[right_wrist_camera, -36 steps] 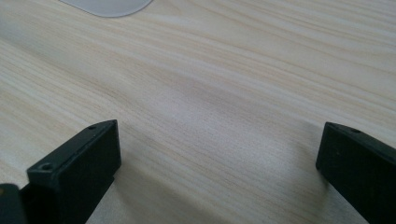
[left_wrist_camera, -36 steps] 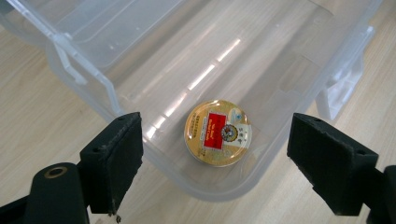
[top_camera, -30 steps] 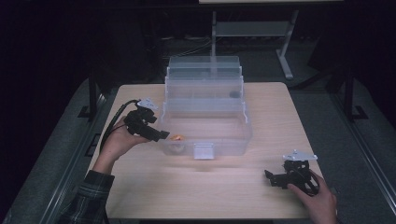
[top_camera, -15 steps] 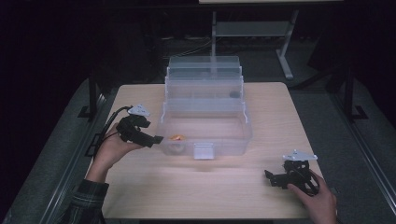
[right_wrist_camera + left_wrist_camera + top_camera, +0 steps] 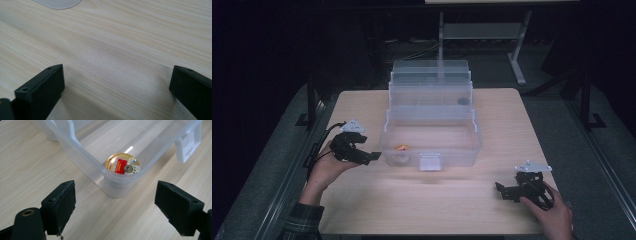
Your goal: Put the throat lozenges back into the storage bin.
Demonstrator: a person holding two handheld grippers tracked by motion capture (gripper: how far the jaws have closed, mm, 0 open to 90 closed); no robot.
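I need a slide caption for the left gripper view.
Open left tool facing a clear bin holding a round gold tin.

Looks like a dark lab or studio: lone wooden table (image 5: 447, 210) on grey floor (image 5: 272, 175), white stand (image 5: 482, 30) behind.

Table: a light wooden tabletop (image 5: 507, 125) is sitting under bright light.
Floor: grey carpet (image 5: 597, 165) is running along both sides.
Background: a white metal stand (image 5: 512, 45) is standing behind, fading into darkness.

Dim high view with dark surroundings; close views bright, sharp.
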